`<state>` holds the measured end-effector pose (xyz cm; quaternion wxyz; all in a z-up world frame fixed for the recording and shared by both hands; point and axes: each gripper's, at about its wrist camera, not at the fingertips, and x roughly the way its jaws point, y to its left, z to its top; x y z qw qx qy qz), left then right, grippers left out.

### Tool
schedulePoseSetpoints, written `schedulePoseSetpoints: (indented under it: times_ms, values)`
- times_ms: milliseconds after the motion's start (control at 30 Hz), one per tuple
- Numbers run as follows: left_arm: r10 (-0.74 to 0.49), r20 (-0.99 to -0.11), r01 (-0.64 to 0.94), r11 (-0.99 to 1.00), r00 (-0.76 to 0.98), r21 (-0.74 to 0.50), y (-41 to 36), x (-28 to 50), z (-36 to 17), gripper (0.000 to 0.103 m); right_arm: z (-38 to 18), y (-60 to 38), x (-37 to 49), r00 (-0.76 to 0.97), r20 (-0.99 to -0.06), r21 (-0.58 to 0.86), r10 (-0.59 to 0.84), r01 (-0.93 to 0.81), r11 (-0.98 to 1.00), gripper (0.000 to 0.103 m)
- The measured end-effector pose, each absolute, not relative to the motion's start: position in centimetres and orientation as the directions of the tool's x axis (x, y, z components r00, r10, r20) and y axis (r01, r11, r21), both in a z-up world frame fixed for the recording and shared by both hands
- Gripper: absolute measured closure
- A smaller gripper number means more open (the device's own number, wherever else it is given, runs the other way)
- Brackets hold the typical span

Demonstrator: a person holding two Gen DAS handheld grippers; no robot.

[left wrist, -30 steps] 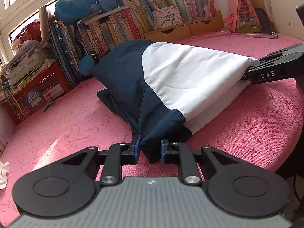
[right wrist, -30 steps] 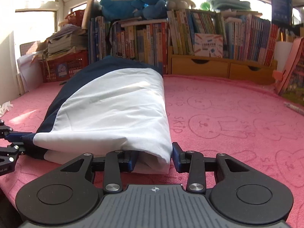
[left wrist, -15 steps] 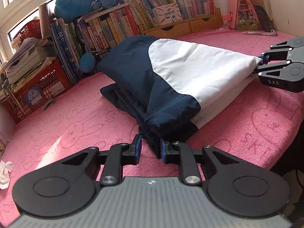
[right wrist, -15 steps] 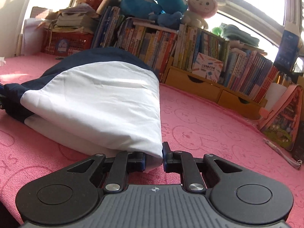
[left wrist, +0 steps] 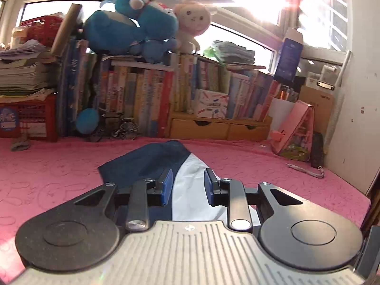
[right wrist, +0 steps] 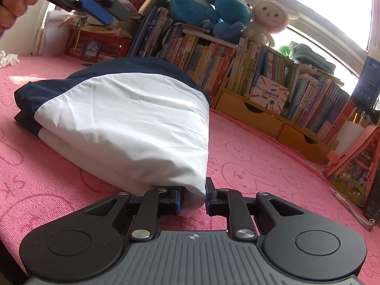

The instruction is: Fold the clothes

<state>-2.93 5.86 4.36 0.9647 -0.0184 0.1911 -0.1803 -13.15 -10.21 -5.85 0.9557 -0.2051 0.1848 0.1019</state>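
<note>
A folded navy-and-white garment (right wrist: pixel 123 118) lies on the pink rabbit-print mat (right wrist: pixel 261 166). My right gripper (right wrist: pixel 193 190) sits low at the near white corner. Its jaws are opening, and the cloth still fills the gap and touches both pads. My left gripper (right wrist: pixel 109 11) hangs in the air at the upper left, carried by a hand (right wrist: pixel 11 7), with a blue pad showing. In the left wrist view the left gripper (left wrist: pixel 187 178) is opening with nothing between its fingers. The garment (left wrist: pixel 190 190) lies below and beyond them.
Books fill a shelf (right wrist: pixel 213 64) along the back, with plush toys (right wrist: pixel 209 4) on top. Wooden drawers (right wrist: pixel 251 116) stand under it. A red basket (right wrist: pixel 95 47) stands at the left, a pink toy house (right wrist: pixel 356 163) and a cord (right wrist: pixel 351 211) at the right. Crumpled white paper (right wrist: pixel 8 58) lies far left.
My left gripper let go of the navy corner, rose and swung to face the bookshelf. My right gripper closed in on the white corner and rolled, staying low at the garment.
</note>
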Motion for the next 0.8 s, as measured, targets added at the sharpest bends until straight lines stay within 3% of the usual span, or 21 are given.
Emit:
schedulePoseSetpoints:
  times_ms: [133, 267, 333, 467, 600, 700, 800]
  values:
    - [-0.12, -0.437, 0.223, 0.956, 0.891, 0.192, 1.4, 1.1, -0.2, 0.074, -5.9, -10.1, -13.2, 0.909, -0.399, -0.365, 0.125, -0.282, 0.887, 0.079]
    - [0.08, -0.395, 0.083, 0.921, 0.915, 0.38, 3.4, 0.7, -3.1, 0.07, -5.3, -10.9, -13.5, 0.894, -0.413, -0.35, 0.176, -0.334, 0.875, 0.08]
    - [0.161, -0.377, 0.034, 0.886, 0.912, 0.462, 4.4, 0.2, -4.0, 0.07, -4.3, -12.6, -13.3, 0.846, -0.465, -0.239, 0.263, -0.406, 0.882, 0.077]
    - [0.146, -0.439, 0.035, 0.925, 0.887, 0.379, 6.5, 0.0, -4.4, 0.072, -2.1, -17.2, -12.7, 0.674, -0.544, 0.092, 0.501, -0.545, 0.833, 0.066]
    - [0.123, -0.466, 0.05, 0.939, 0.876, 0.341, 7.2, 0.3, -4.4, 0.072, 0.5, -21.1, -11.3, 0.612, -0.469, 0.3, 0.636, -0.568, 0.767, 0.048]
    - [0.08, -0.502, 0.063, 0.963, 0.861, 0.262, 8.4, 0.8, -4.1, 0.072, 2.4, -21.8, -7.4, 0.665, -0.418, 0.302, 0.619, -0.541, 0.785, 0.046]
    - [0.064, -0.528, 0.042, 0.981, 0.847, 0.187, 10.1, 1.1, -3.2, 0.071, 3.1, -18.2, -2.4, 0.704, -0.448, 0.103, 0.551, -0.572, 0.814, 0.047]
